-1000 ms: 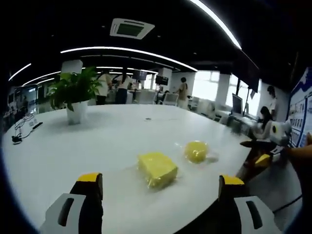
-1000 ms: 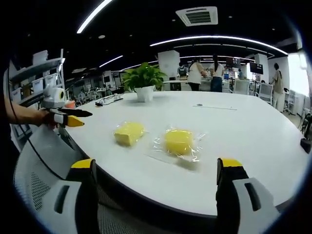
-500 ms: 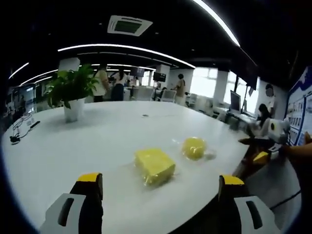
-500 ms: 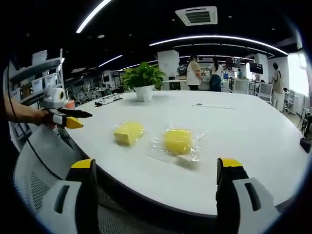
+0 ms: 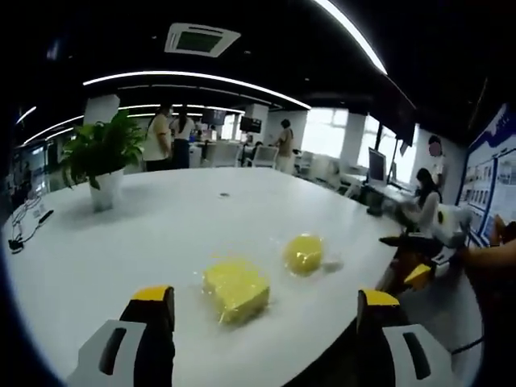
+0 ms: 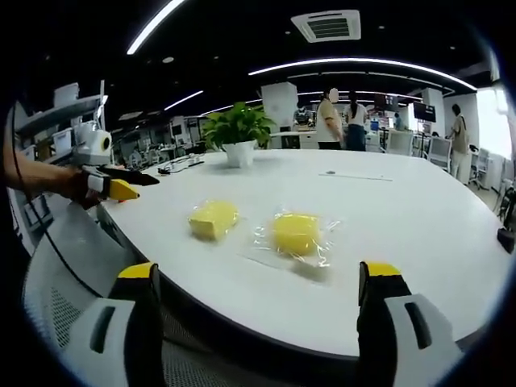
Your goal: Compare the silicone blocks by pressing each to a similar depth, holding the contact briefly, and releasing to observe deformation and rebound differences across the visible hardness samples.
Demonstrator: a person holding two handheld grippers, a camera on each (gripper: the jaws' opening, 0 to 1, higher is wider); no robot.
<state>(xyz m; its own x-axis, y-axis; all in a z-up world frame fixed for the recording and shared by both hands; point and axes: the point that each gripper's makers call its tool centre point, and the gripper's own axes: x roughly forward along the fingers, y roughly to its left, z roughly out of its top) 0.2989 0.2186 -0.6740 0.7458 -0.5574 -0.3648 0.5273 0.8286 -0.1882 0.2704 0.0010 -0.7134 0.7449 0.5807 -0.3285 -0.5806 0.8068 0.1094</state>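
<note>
Surface: large white oval bench [image 5: 161, 234] [image 6: 419, 218], glossy, reflecting the ceiling lights.

On it, in the left gripper view: a yellow rectangular silicone block in clear wrap [image 5: 235, 288] at lower centre, and a rounder yellow silicone block in clear wrap [image 5: 304, 253] just right of and above it, the two near each other but apart. In the right gripper view the rectangular one [image 6: 213, 219] lay left of centre and the rounder one [image 6: 296, 234] at centre, on a wider sheet of crinkled film.

Also on the bench: a green leafy plant in a white pot [image 5: 98, 161] [image 6: 238, 133] toward the far edge, and dark cables [image 5: 24, 230] at the left edge of the left gripper view.

Left tongs [image 5: 266, 318]: jaws wide apart, yellow-tipped, holding nothing, at the bottom of the frame short of the blocks; seen also at the left of the right gripper view [image 6: 121, 187], held in a hand.

Right tongs [image 6: 260, 282]: jaws wide apart, holding nothing, over the bench's near edge; seen also at the right of the left gripper view [image 5: 415, 262].

Room: open office, dark ceiling with curved white light strips [image 5: 193, 76] [image 6: 363, 63] and a square air vent [image 5: 198, 39] [image 6: 329, 26]; standing people [image 5: 165, 137] [image 6: 339, 121] beyond the bench; a seated person [image 5: 423, 205] at a desk on the right; grey mesh chair back [image 6: 64, 282] at lower left.
</note>
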